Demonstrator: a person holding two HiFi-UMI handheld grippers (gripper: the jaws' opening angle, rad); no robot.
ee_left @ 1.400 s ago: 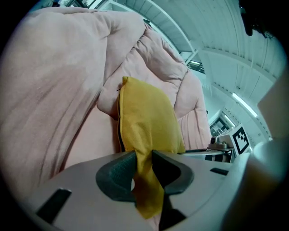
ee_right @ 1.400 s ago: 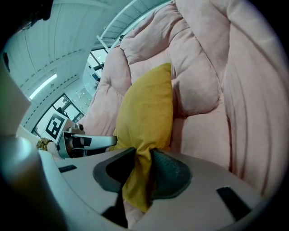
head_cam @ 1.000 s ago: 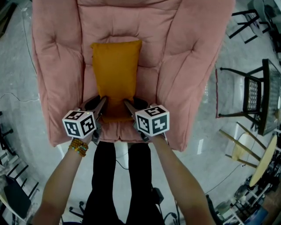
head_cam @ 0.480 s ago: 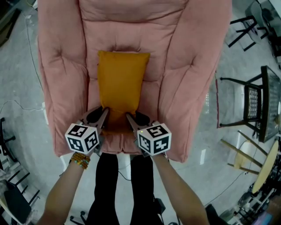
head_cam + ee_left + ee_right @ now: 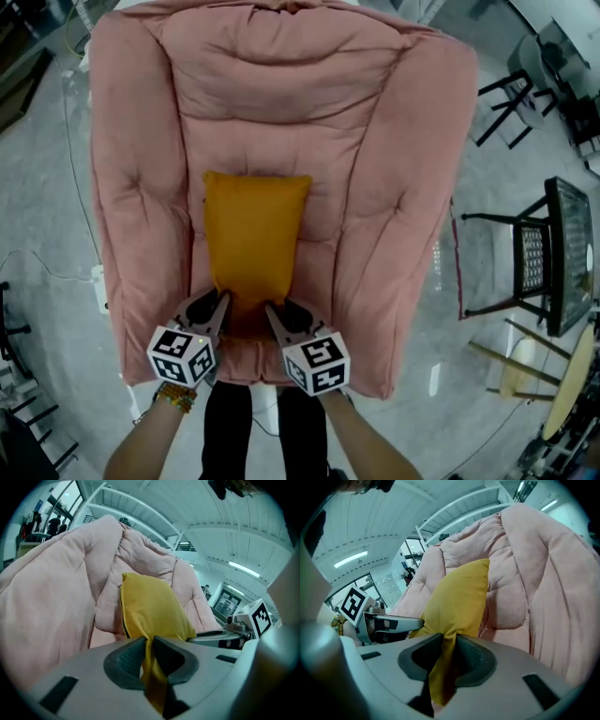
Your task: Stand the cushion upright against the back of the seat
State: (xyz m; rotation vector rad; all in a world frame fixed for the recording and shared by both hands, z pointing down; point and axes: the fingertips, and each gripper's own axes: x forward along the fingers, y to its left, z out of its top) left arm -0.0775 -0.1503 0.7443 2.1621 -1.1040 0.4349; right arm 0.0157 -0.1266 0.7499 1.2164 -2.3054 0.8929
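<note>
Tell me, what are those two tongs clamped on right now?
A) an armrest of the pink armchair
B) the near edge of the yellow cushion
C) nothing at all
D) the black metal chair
B: the left tongs and the right tongs, which have just been closing, each pinch the near edge of the yellow cushion, its fabric squeezed between their pads.

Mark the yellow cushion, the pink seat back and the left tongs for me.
yellow cushion (image 5: 251, 234): head view, middle of its upper face.
pink seat back (image 5: 281, 94): head view, centre padded panel.
left tongs (image 5: 147, 641): left gripper view, between the tips, shut on the cushion's edge.
</note>
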